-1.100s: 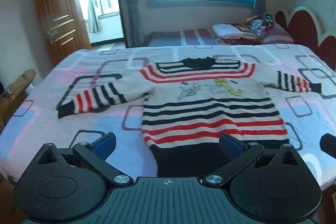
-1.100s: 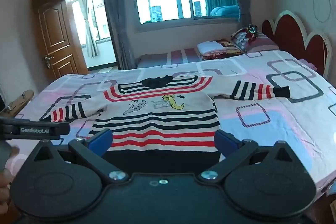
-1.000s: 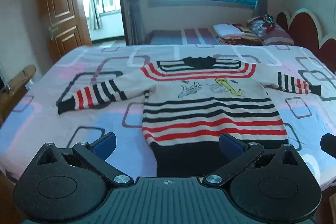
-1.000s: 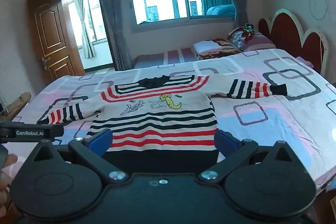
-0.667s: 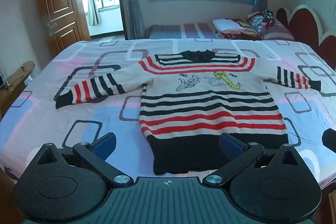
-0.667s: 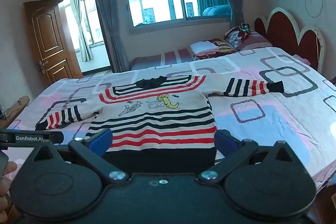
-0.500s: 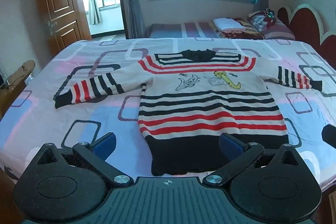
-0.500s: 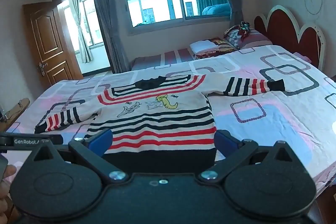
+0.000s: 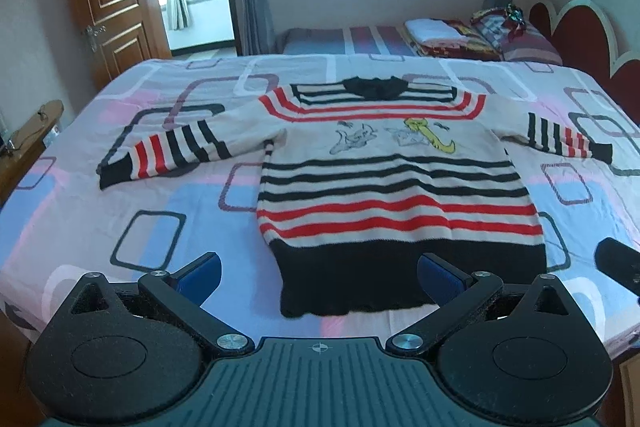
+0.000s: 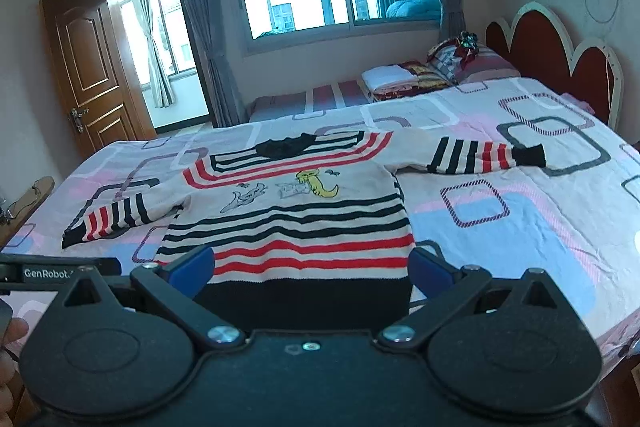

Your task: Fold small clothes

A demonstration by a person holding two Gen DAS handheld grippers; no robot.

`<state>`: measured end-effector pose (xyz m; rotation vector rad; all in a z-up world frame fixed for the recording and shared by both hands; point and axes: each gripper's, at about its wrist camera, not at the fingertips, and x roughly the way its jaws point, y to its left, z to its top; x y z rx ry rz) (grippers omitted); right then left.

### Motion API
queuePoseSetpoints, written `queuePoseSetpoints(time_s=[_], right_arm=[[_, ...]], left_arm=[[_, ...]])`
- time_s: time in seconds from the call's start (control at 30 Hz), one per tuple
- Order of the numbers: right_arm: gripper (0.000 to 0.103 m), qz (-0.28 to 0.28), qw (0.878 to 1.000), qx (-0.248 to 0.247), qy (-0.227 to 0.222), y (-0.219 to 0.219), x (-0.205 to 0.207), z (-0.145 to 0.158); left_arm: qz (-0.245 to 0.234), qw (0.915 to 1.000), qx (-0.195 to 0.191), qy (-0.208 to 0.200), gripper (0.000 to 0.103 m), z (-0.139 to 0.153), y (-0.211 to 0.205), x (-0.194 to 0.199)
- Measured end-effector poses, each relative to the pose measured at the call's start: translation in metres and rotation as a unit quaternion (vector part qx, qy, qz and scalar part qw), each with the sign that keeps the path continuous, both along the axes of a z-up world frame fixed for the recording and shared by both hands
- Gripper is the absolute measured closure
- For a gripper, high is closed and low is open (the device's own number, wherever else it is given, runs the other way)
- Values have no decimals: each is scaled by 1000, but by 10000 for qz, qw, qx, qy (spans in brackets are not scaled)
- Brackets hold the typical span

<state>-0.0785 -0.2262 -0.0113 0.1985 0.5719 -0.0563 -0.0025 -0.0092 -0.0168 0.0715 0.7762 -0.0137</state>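
Both pairs of jaws stand spread wide and hold nothing: left gripper and right gripper each frame the dark hem band of the striped sweater between blue pads. Change over the last second is small but consistent. Both cameras have tipped down and eased in, so the near edge of the hem, earlier cut off behind the left gripper's body, now shows whole in the left wrist view, with a strip of bedspread below it. Sweater itself has not shifted; it lies flat, face up, collar away from the person, both sleeves stretched out to the sides. No fold made yet. Judgement: this is the approach to a first grasp, task barely begun. Relative to the left jaws, the hem sits ahead and between the fingers but offset toward the right one, whose pad overlaps the hem's right part; the left sleeve lies well off to the left. From the right wrist view, the hem fills the whole gap between the pads, and the right sleeve lies far ahead to the right. Neither gripper touches cloth, as far as can be told.
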Motion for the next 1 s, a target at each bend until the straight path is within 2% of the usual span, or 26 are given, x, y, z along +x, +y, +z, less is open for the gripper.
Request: queuePoseSetpoints(time_s=[1.0], right_arm=[[1,33,9999,-68,81,13,3,0]], left_arm=[[-126,9999,26,25,0,-1,-1,-1]])
